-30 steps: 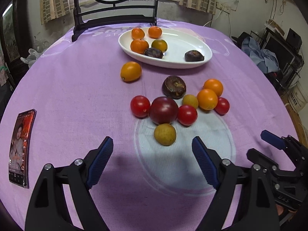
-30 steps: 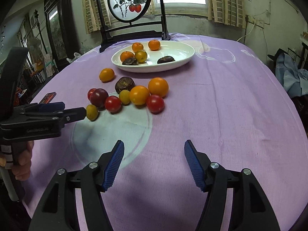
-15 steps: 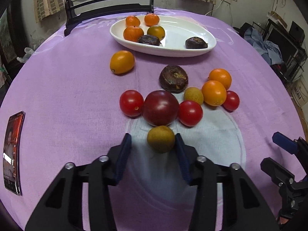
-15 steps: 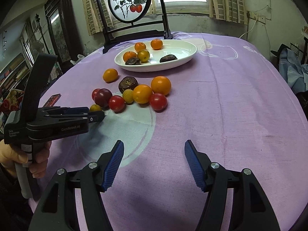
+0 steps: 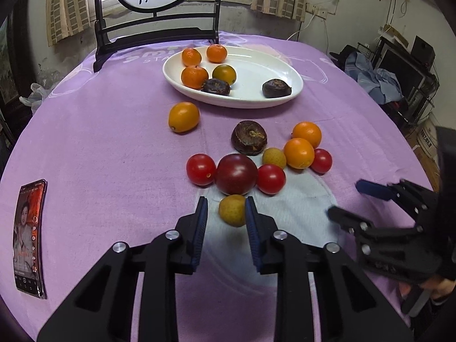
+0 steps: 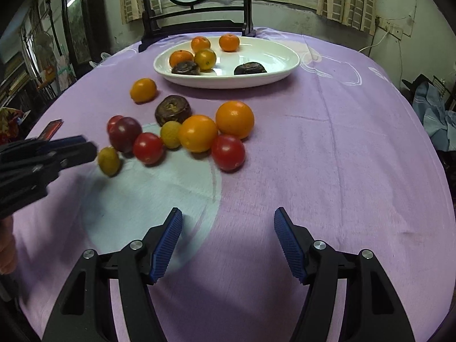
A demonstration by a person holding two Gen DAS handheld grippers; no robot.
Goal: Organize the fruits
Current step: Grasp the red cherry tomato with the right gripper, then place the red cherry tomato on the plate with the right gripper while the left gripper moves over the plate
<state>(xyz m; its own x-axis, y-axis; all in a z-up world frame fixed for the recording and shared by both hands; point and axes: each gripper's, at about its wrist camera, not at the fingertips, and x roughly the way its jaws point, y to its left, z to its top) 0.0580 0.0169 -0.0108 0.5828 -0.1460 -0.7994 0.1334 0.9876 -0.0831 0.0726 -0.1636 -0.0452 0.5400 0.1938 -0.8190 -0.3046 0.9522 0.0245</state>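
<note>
My left gripper (image 5: 226, 208) is shut on a small yellow-green fruit (image 5: 232, 210), held just above the purple tablecloth; it also shows in the right wrist view (image 6: 108, 161). Behind it lies a cluster: a dark red plum (image 5: 236, 173), red tomatoes (image 5: 201, 169), oranges (image 5: 298, 153) and a dark brown fruit (image 5: 249, 137). A white oval plate (image 5: 270, 65) at the back holds several oranges and two dark fruits. My right gripper (image 6: 228, 228) is open and empty over the cloth, right of the cluster.
A lone orange fruit (image 5: 183, 116) lies between plate and cluster. A phone (image 5: 30, 236) lies at the table's left edge. A black framed stand (image 5: 159, 37) stands behind the plate. Clutter sits off the table's right side.
My left gripper moved forward, closed on the yellow-green fruit and lifted it slightly. The right gripper moved a little closer to the cluster and stayed open.
</note>
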